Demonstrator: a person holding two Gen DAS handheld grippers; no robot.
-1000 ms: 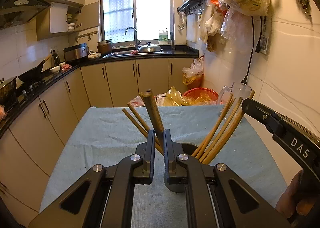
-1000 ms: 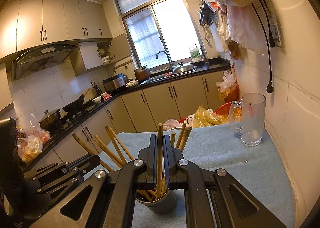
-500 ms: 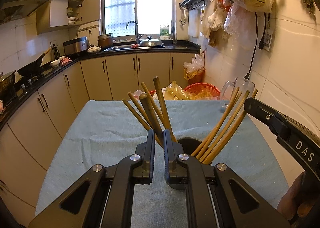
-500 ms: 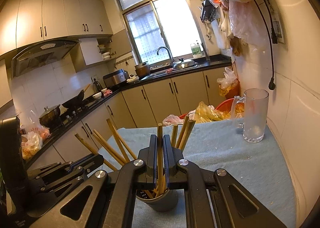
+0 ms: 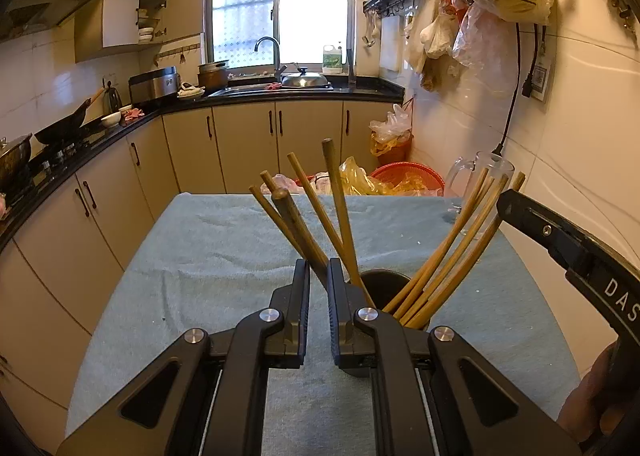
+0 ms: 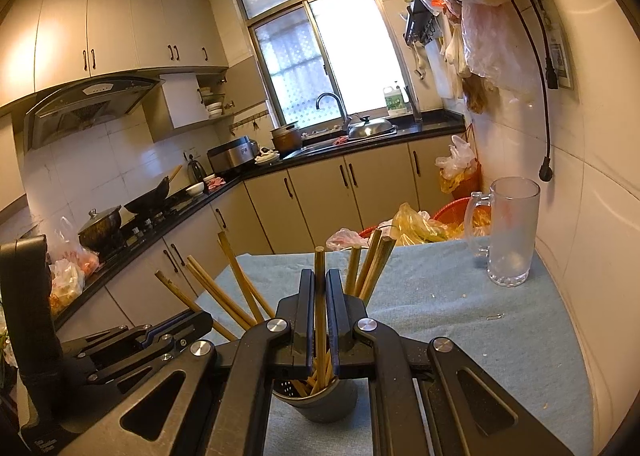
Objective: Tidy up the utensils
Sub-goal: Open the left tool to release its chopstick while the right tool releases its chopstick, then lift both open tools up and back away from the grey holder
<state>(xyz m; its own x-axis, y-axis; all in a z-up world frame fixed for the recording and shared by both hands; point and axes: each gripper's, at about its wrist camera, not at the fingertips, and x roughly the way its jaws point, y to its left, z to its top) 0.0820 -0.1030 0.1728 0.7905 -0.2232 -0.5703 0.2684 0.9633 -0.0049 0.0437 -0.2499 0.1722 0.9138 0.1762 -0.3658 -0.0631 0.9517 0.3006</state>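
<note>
A glass mug (image 6: 510, 232) stands on the blue cloth (image 6: 500, 340) by the wall.

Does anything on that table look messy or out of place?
Mostly the chopsticks: they splay out of the dark holder in two fans rather than standing together. Small pale crumbs dot the blue cloth near the glass mug. Nothing looks spilled or broken.
</note>
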